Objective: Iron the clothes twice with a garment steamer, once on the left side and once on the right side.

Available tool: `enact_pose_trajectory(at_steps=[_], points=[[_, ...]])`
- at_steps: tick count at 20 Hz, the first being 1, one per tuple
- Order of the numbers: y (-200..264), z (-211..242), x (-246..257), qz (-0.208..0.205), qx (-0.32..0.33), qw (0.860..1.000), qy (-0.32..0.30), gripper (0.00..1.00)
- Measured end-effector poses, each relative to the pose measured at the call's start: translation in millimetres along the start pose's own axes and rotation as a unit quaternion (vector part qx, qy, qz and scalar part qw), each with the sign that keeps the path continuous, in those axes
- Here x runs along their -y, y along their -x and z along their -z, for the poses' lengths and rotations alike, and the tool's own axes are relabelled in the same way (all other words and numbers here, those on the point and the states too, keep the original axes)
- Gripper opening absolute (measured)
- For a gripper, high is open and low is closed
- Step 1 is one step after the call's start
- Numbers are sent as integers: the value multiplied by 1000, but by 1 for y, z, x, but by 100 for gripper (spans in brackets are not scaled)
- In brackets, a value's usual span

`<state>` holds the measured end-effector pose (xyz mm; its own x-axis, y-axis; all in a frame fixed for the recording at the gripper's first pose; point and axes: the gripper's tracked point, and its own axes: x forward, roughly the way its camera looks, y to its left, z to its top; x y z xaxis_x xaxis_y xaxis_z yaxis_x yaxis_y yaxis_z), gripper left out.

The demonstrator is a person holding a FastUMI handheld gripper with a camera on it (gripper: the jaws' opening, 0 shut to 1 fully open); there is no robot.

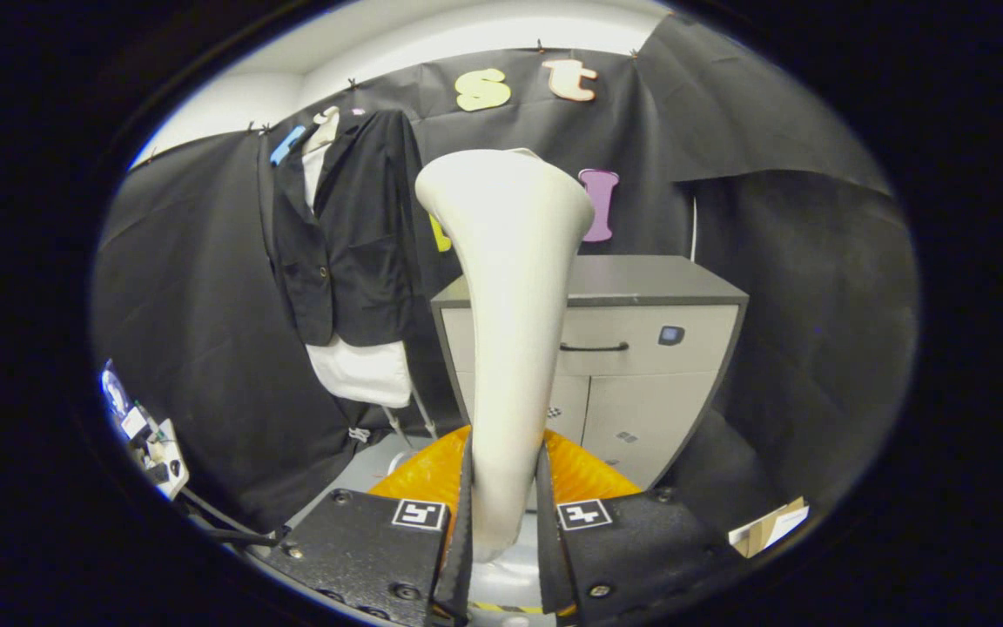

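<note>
The hand-held gripper [506, 522] is clamped on the garment steamer [508, 287] handle, held upright; the jacket [349, 235] is hung ahead, off to the left.

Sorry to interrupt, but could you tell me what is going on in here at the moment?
A person's handheld gripper is shut on the white garment steamer, gripping its handle with the head pointing up. The black jacket, worn over a white garment, hangs on the booth wall off to the left, beside a grey cabinet. The steamer is apart from the clothes, so no pass is underway now.
</note>
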<state>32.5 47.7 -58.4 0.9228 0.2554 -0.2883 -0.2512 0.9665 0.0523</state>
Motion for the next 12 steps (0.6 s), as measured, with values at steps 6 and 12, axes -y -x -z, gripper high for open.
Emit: enact_pose_trajectory(at_steps=[6,12], points=[[38,39,41,39,-6,999,-32,34],[58,58,60,55,-16,997,-59,33]])
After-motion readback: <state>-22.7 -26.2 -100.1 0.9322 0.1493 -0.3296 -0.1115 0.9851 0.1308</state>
